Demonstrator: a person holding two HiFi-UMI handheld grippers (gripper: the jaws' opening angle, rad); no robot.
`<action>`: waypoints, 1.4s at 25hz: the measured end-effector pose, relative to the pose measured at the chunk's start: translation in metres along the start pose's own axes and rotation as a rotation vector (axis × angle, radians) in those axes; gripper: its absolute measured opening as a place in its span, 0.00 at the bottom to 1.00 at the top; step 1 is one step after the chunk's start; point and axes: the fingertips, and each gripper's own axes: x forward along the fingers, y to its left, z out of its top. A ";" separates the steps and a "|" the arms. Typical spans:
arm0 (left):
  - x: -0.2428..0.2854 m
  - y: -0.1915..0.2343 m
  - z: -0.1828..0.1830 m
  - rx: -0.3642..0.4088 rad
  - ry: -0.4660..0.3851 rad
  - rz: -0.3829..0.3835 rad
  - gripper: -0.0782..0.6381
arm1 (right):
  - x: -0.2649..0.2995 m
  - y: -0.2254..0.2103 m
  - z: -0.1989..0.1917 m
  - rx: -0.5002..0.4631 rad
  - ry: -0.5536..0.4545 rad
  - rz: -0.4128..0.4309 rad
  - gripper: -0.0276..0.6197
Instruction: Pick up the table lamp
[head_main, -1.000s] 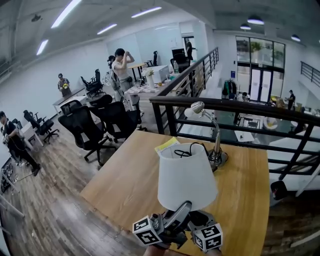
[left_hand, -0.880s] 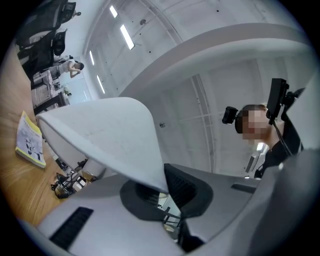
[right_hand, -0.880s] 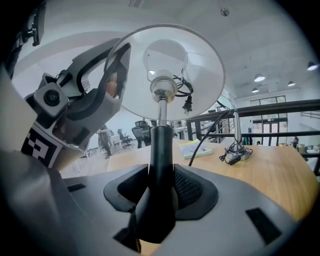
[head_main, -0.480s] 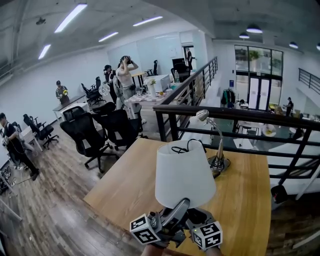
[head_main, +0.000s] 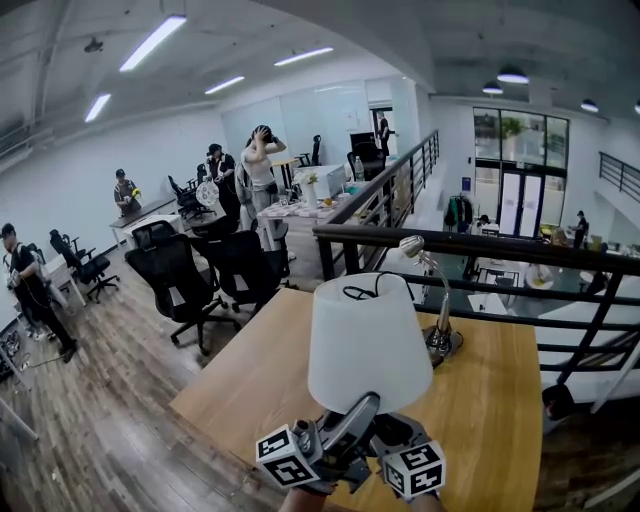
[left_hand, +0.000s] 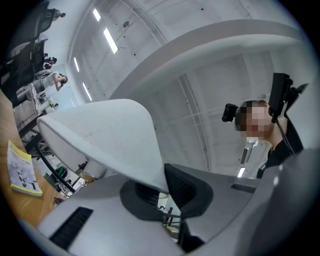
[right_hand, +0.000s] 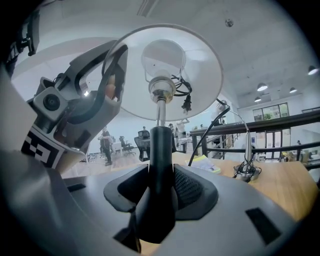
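Observation:
The table lamp has a white cone shade (head_main: 368, 342) and a black stem (right_hand: 160, 165) under a bare bulb (right_hand: 162, 59). It hangs above the wooden table (head_main: 250, 385), held by both grippers. My left gripper (head_main: 352, 422) is shut on the lower rim of the shade (left_hand: 107, 137), its jaws (left_hand: 165, 184) pinching the thin edge. My right gripper (right_hand: 160, 187) is shut on the black stem just below the shade; in the head view it (head_main: 398, 437) sits under the shade, beside the left one. The lamp's base is hidden.
A chrome gooseneck desk lamp (head_main: 438, 300) with a black cable stands at the table's far side by the black railing (head_main: 480, 245). A yellow booklet (right_hand: 206, 164) lies on the table. Office chairs (head_main: 190, 265) and several people stand on the floor beyond.
Both grippers and the lamp have risen together. The shade now covers the yellow booklet in the head view. The grips have not changed.

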 end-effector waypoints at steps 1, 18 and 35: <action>0.000 -0.001 0.002 0.005 -0.002 -0.003 0.13 | 0.000 0.001 0.003 -0.004 -0.005 0.001 0.29; 0.016 -0.022 0.027 0.065 -0.025 -0.048 0.13 | -0.003 0.001 0.043 -0.046 -0.059 0.005 0.29; 0.027 -0.035 0.052 0.093 -0.046 -0.088 0.13 | -0.002 0.004 0.079 -0.088 -0.108 0.006 0.29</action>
